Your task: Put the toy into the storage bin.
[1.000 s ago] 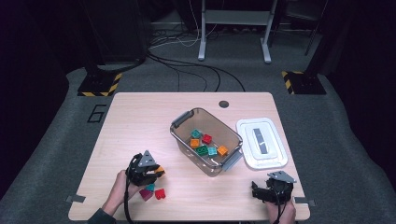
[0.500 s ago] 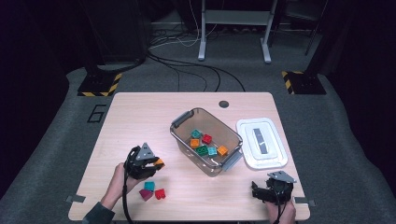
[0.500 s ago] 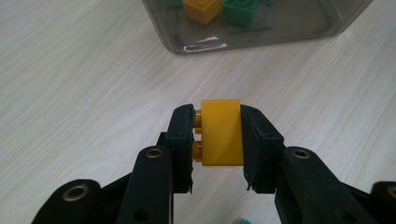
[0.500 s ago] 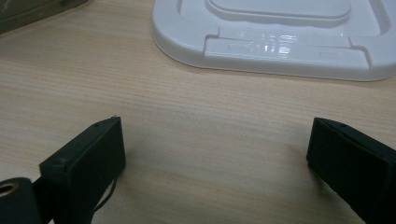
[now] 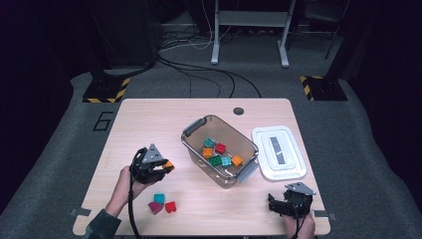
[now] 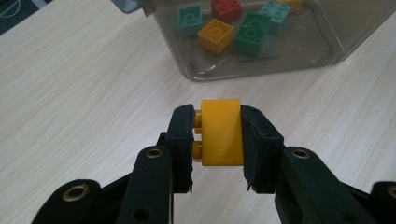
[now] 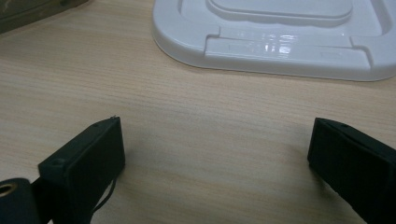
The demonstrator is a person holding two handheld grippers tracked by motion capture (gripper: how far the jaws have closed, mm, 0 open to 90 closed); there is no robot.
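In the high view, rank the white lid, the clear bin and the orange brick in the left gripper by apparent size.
1. clear bin, largest
2. white lid, somewhat smaller
3. orange brick, by far the smallest, clamped in the left gripper

bright bricks on pale wood, black tools

the left hand-held gripper (image 6: 217, 140) is black with a grey plate on top and carries a yellow-orange brick (image 6: 221, 133); the right hand-held gripper (image 7: 215, 158) is black too. the counter (image 5: 149, 117) is light wood with a fine grain. the bin (image 5: 196, 130) is clear smoky grey, with teal, red, orange and green bricks (image 5: 215, 160) inside it. the lid (image 5: 263, 149) is white with a dark strip down the middle. loose on the counter lie a teal brick (image 5: 159, 198), a red brick (image 5: 170, 206) and a magenta brick (image 5: 155, 207). the floor (image 5: 358, 129) is grey carpet, with black-and-yellow striped stand feet (image 5: 105, 90).
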